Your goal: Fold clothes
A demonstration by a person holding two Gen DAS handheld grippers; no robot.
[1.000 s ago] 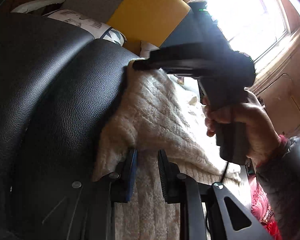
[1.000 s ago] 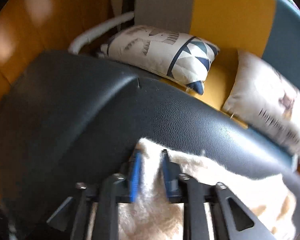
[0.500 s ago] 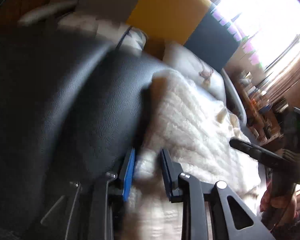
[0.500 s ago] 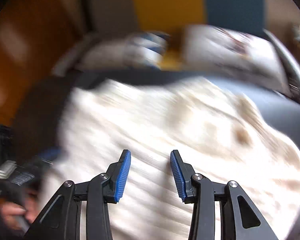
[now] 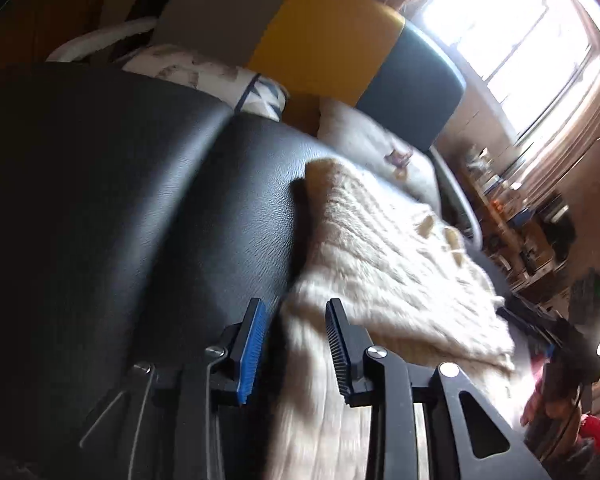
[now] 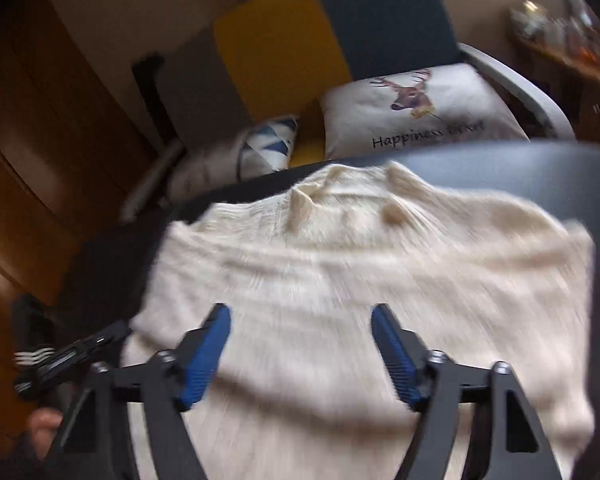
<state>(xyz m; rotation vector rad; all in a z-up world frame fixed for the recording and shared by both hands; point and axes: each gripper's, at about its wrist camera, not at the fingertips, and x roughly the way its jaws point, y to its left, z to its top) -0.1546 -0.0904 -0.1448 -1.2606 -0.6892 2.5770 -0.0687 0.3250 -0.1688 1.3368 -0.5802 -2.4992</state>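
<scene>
This is a home living room: behind the black leather seat (image 5: 140, 200) stands a yellow-and-teal armchair (image 6: 324, 28) holding 2 printed cushions (image 6: 420, 108), with a bright window (image 5: 512, 28) and cluttered shelves (image 5: 520, 220) to its right.

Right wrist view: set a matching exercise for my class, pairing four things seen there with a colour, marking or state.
Things:
1. sweater
2. right gripper
3. deer cushion
4. triangle cushion

Descriptions:
A. printed "Happiness"
B. blue and white pattern
C. cream knit, spread on black leather surface
D. jaws wide apart, holding nothing

Pairs: 1-C, 2-D, 3-A, 4-B
</scene>
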